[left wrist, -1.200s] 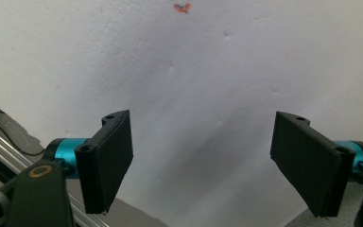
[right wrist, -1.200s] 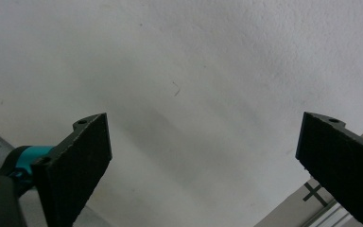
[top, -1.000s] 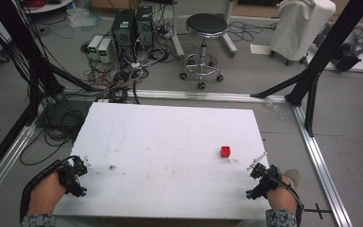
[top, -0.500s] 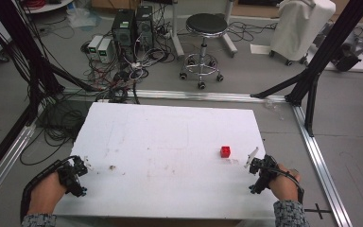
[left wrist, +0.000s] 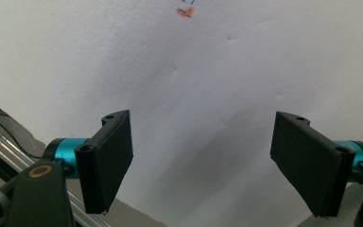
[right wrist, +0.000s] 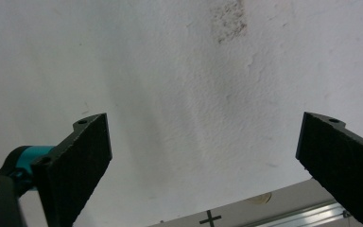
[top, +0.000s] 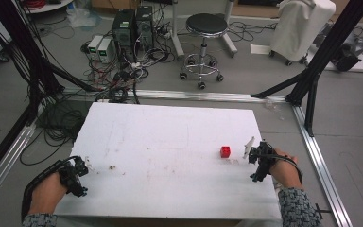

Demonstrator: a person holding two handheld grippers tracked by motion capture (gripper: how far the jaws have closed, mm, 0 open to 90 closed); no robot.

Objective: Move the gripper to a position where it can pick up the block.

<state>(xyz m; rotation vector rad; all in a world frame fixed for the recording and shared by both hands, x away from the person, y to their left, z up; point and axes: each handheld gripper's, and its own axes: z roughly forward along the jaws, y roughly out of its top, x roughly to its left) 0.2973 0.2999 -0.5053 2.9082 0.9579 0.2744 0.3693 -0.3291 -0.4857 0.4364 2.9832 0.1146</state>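
A small red cube (top: 225,152) sits on the white table top (top: 170,142), right of the middle. My right gripper (top: 256,156) hovers just right of the cube, held by a hand at the table's right edge. Its jaws stand wide apart over bare white surface in the right gripper view (right wrist: 203,156), nothing between them. My left gripper (top: 75,172) rests at the table's front left corner. In the left gripper view (left wrist: 203,161) its jaws are also spread wide and empty.
A brown smudge (top: 112,167) marks the table near the left gripper. An aluminium frame rail (top: 319,161) runs along the table's right side. Behind the table stand a black stool (top: 204,42), computer boxes (top: 132,26) and tangled cables (top: 118,90).
My right gripper has moved forward and left along the table's right edge, ending close beside the red cube. The left gripper has stayed put.
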